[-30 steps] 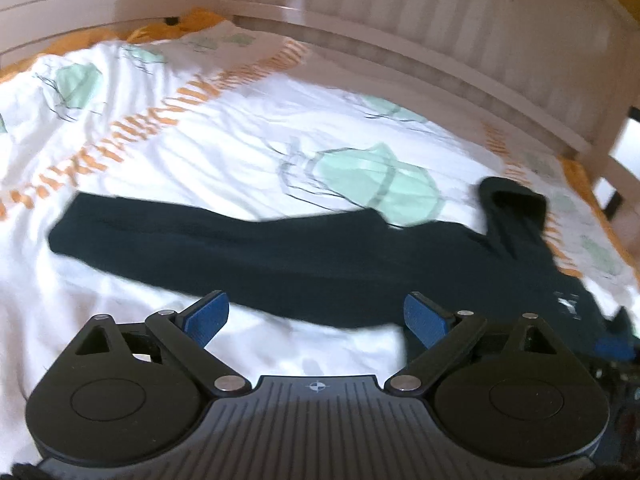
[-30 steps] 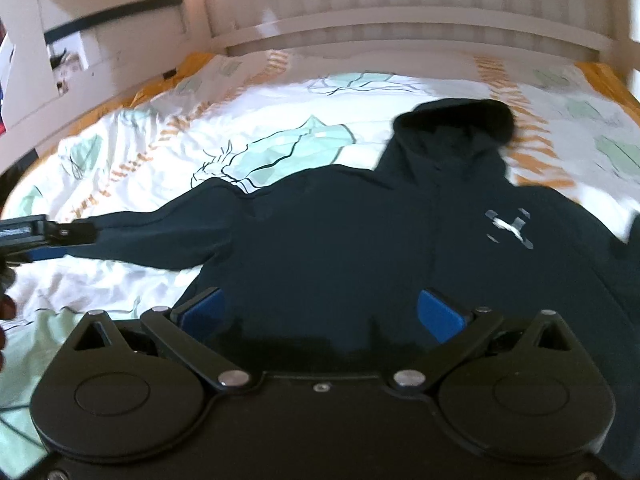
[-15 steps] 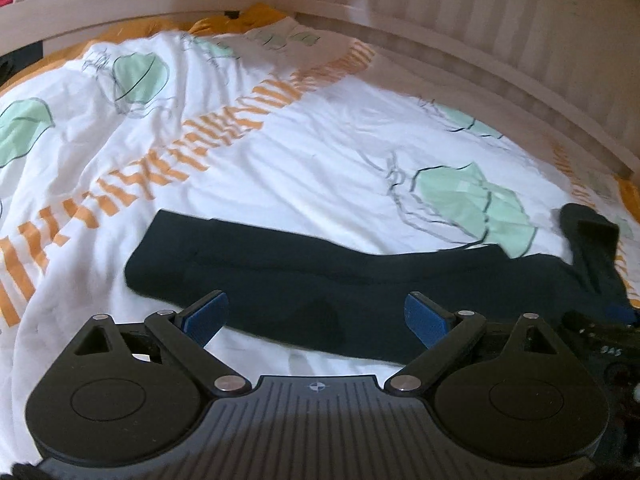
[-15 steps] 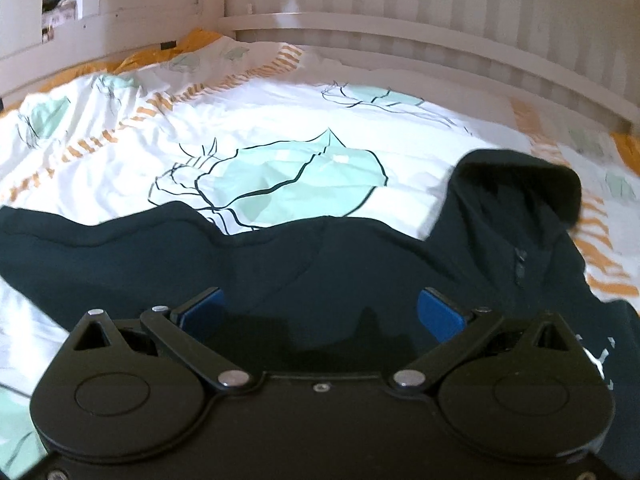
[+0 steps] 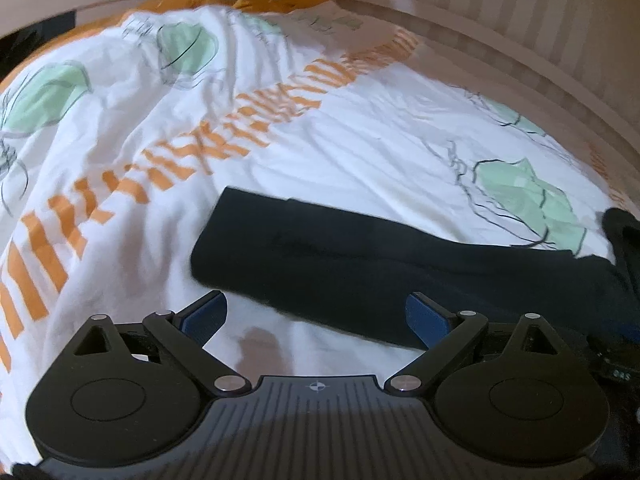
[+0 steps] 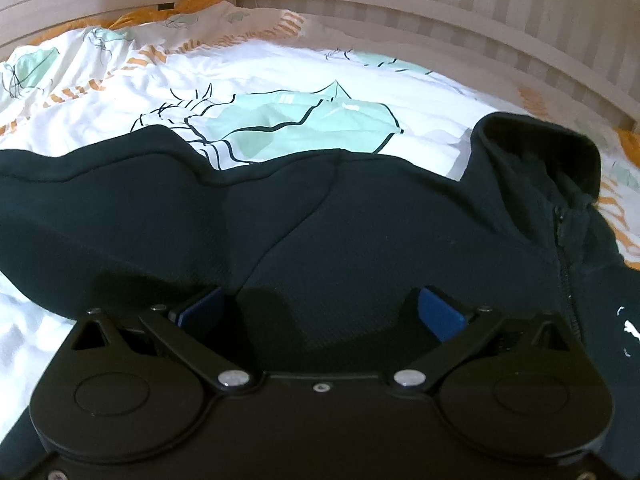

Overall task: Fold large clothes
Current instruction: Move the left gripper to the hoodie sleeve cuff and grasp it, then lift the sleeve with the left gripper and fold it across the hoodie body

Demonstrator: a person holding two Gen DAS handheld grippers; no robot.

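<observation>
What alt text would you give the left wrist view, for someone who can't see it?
A dark hoodie sleeve lies stretched flat across a white bedspread with orange stripes and green leaf prints. The open left claw hovers just short of it, holding nothing. A pale slatted bed frame curves behind.

Left wrist view looks low across the bed; right wrist view closer; both share the hoodie [image 5: 360,256].

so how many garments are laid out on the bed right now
1: a dark hoodie spread flat on the leaf-print duvet, sleeve stretched out to the left, hood towards the slatted bed rail. Anything beyond the frames may be hidden.
</observation>
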